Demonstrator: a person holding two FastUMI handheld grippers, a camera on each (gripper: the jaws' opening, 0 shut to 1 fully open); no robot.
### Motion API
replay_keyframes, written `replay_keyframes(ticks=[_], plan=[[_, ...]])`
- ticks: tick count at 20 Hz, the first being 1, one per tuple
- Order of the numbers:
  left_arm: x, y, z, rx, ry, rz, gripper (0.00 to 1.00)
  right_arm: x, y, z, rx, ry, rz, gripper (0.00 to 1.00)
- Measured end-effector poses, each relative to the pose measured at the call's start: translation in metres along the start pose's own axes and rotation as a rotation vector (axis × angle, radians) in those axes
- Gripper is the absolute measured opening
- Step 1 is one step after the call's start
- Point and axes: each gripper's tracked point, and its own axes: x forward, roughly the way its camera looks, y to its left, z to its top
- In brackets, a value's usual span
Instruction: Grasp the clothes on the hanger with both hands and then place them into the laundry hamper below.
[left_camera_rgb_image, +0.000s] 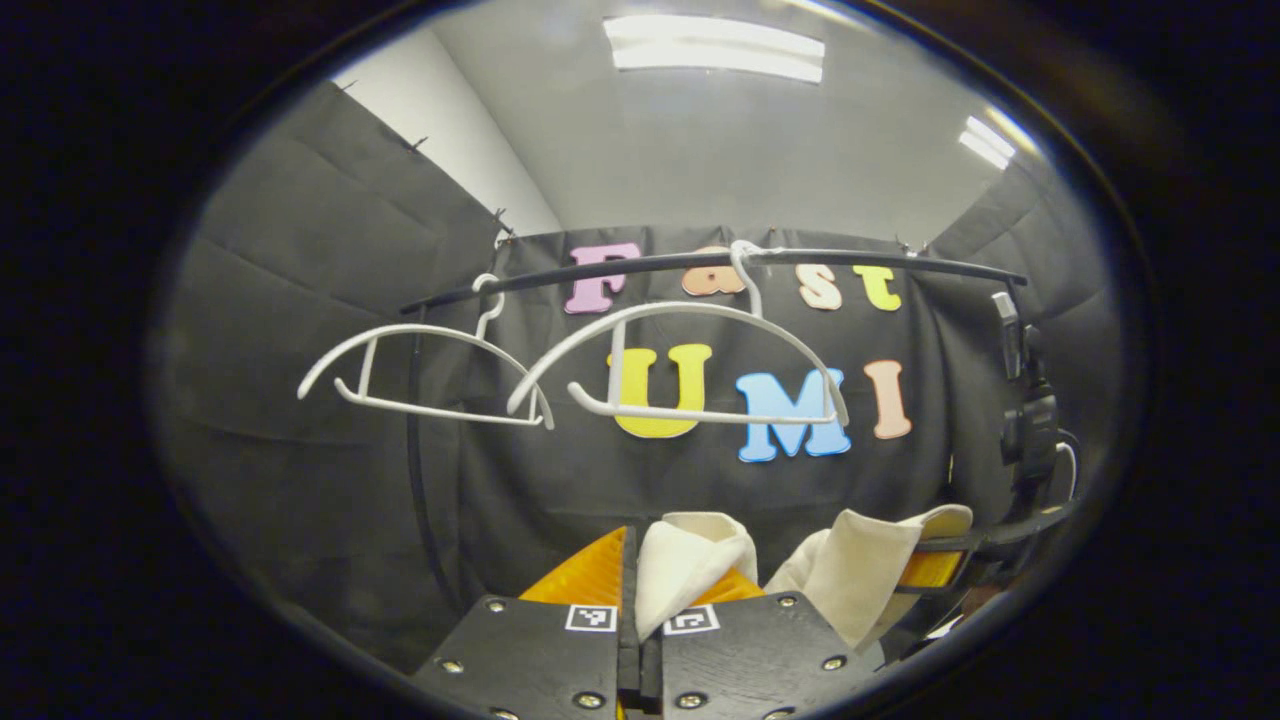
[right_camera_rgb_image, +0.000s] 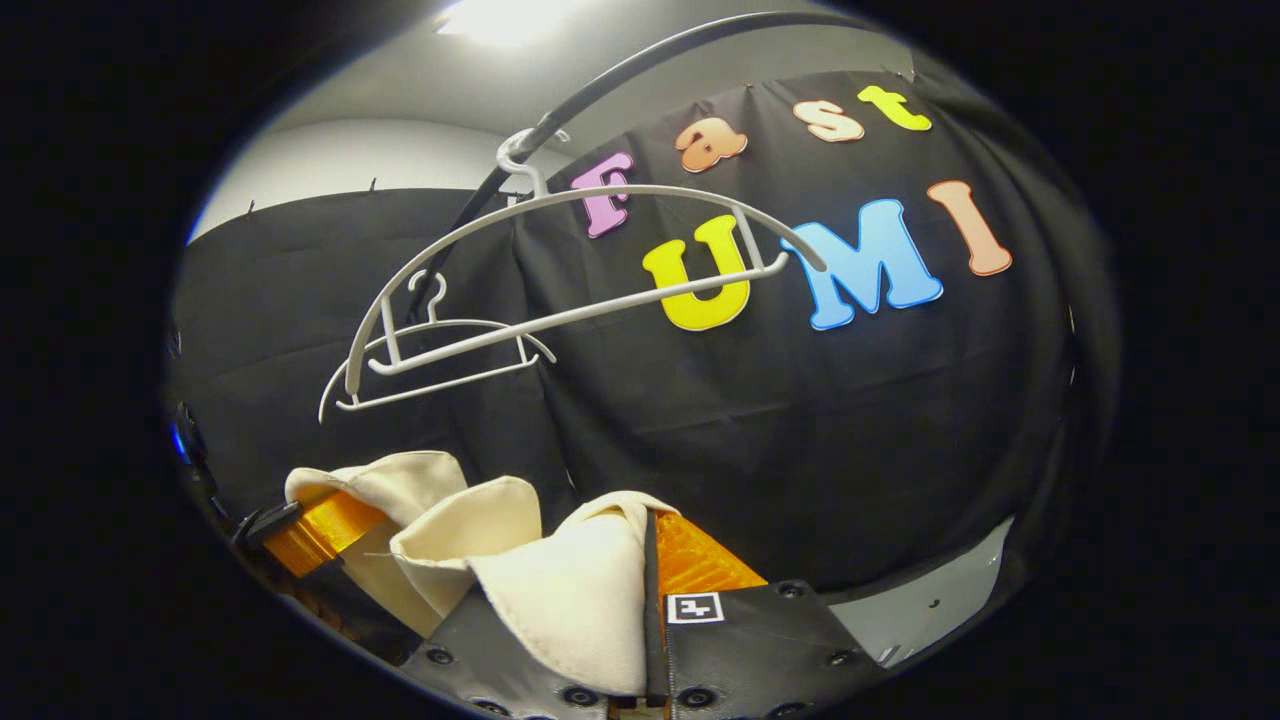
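both grippers, left gripper (left_camera_rgb_image: 640, 600) and right gripper (right_camera_rgb_image: 650, 590), pinch the cream garment (right_camera_rgb_image: 570, 590) at frame bottom, off the bare hanger (left_camera_rgb_image: 690, 360); next: lower it into the hamper.

Two bare white plastic hangers, one at 9 o'clock (left_camera_rgb_image: 425, 370), one at 12 (left_camera_rgb_image: 690, 365). One black curved metal rail (left_camera_rgb_image: 850, 258). One cream fabric garment (left_camera_rgb_image: 690, 570). Two orange-fingered grippers: left (left_camera_rgb_image: 640, 585), right (right_camera_rgb_image: 650, 560).
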Motion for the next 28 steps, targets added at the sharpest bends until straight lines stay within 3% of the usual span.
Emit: replay_keyframes(ticks=[6,16,28], plan=[[-0.010,-0.007,-0.075,-0.006,0.112,-0.035,0.02,-0.009,-0.004,-0.074,0.020,0.116,-0.032,0.06],[-0.024,0.006,-0.195,0.016,0.308,-0.015,0.02,-0.009,-0.040,-0.172,-0.046,0.259,-0.119,0.07],[-0.094,0.035,-0.349,0.050,0.644,0.022,0.02,-0.036,-0.095,-0.309,-0.109,0.555,-0.263,0.08]])
